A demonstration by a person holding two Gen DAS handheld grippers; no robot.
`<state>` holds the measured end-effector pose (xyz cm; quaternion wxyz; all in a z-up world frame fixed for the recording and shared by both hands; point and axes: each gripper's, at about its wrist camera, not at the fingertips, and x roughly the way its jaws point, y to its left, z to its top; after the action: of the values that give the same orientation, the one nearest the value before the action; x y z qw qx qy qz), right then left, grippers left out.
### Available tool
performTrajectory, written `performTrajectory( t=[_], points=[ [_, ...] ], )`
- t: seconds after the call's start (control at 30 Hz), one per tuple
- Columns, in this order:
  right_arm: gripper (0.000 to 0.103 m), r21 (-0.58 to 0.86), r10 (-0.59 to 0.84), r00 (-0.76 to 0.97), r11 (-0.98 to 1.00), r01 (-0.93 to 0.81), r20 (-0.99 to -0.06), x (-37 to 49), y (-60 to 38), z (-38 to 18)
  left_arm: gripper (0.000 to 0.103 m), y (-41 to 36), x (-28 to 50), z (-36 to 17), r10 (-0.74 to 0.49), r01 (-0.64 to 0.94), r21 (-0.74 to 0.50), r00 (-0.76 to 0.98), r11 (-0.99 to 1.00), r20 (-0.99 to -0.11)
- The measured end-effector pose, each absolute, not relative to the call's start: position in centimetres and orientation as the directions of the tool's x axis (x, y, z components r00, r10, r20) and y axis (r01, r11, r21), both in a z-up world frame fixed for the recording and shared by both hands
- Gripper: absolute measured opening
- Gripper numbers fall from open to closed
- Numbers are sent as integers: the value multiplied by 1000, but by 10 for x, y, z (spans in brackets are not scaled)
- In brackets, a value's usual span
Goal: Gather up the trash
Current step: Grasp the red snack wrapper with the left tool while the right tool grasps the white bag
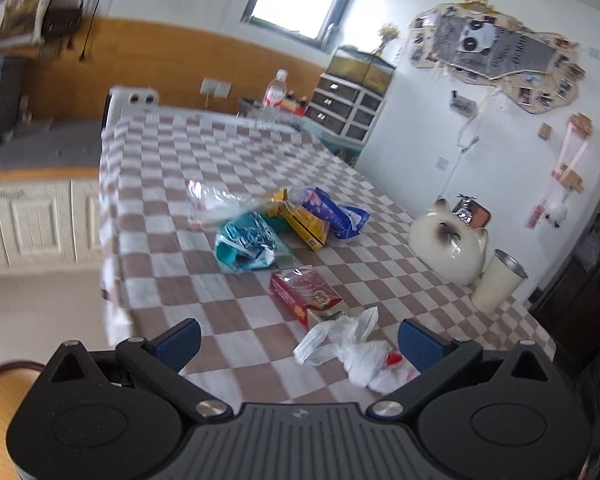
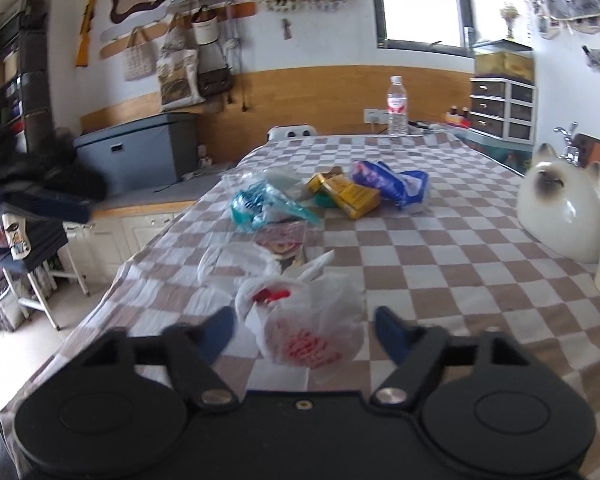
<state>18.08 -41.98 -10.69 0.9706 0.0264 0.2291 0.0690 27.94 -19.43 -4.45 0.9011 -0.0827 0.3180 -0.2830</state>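
crinkled white plastic bag (image 2: 300,320) lies on soft checkered cloth (image 2: 440,280).

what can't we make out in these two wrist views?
- White plastic bag, right wrist view: contents are only red smudges through the film; its near end is hidden behind the right gripper.
- Same bag, left wrist view: cut off by the left gripper.
- Red box, yellow box, blue wrapper: print too small and blurred to read.
- Clear bag, left wrist view: smeared by motion blur.
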Motion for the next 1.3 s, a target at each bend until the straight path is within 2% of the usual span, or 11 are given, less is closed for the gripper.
performTrajectory(
  t=[0.1,0.23,0.53,0.63,0.77,0.9,1.03,1.07,1.3],
  points=[
    [41,90,162,887,987,-136,-433,178,-420,-109,103,-212,296,-51,-563,426,-369,619,826,-547],
    [34,103,175,892,984,-145,-417,165,-427,-108,103,-238,316,-62,-561,390,-403,597,828,-574],
    [32,133,82,906,991,-29,-415,127,-465,-116,103,-305,355,-95,-445,328,-303,621,895,-645],
    [32,139,63,909,990,-6,-411,119,-470,-118,103,-326,360,-105,-347,314,-176,653,933,-673],
    [31,121,48,912,993,2,-407,113,-468,-116,103,-337,361,-111,-226,295,-6,720,955,-656],
    [32,96,49,913,995,-11,-405,114,-466,-117,103,-317,362,-112,-223,295,-2,718,955,-659],
    [32,57,40,913,998,-18,-407,113,-462,-116,101,-301,358,-108,-209,316,54,739,947,-640],
    [32,53,42,912,998,-21,-409,112,-461,-117,100,-301,359,-107,-218,325,56,741,944,-635],
    [31,32,36,901,999,-25,-433,113,-458,-115,64,-308,367,-109,-286,378,-10,681,926,-674]
  ],
)
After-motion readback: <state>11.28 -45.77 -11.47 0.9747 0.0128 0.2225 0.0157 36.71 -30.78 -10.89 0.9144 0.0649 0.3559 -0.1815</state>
